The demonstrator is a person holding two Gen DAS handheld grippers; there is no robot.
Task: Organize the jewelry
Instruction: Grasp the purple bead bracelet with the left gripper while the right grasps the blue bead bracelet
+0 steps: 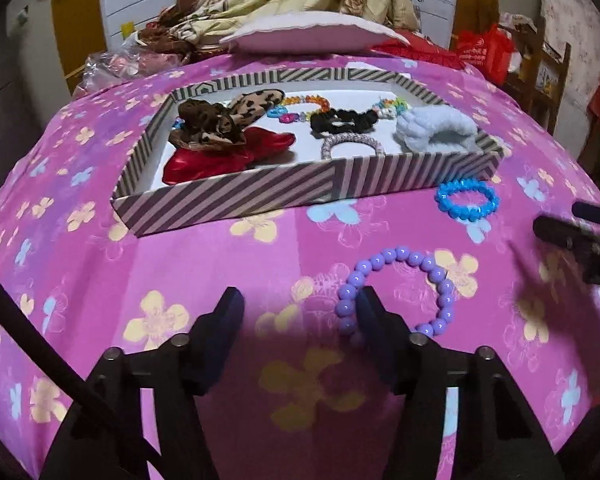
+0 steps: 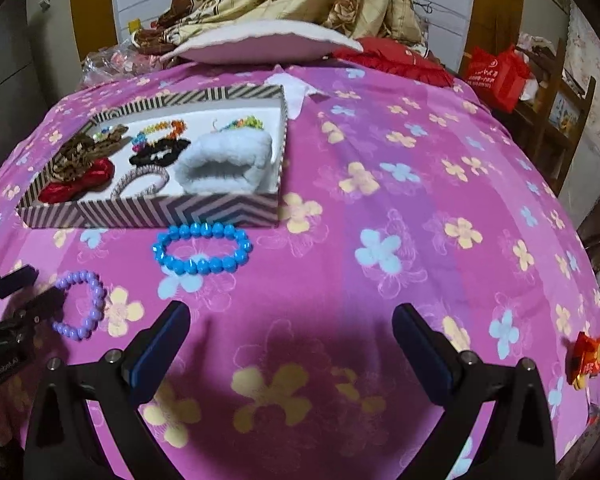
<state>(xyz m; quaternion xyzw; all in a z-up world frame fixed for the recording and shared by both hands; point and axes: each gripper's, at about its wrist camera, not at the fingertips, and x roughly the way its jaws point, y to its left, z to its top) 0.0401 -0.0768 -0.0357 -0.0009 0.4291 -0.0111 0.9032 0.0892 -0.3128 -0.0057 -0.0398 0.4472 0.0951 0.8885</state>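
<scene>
The bed (image 2: 420, 200) carries the striped box (image 1: 236, 196), already filled with hair ties. The right gripper (image 2: 292, 320) hangs wide open. The left gripper (image 1: 300, 304), jaws apart, seemingly straddles the purple bracelet's (image 1: 396, 292) near side, ready to pinch; the blue bracelet (image 2: 202, 248) waits beside the box's front edge.

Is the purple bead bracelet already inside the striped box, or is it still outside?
Outside. The purple bead bracelet lies on the flowered cloth in front of the striped box, beside the blue bracelet.

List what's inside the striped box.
Striped box holds a red scrunchie partly under a leopard scrunchie, black scrunchie, white fluffy band, grey hair tie, colourful bead strands.
</scene>
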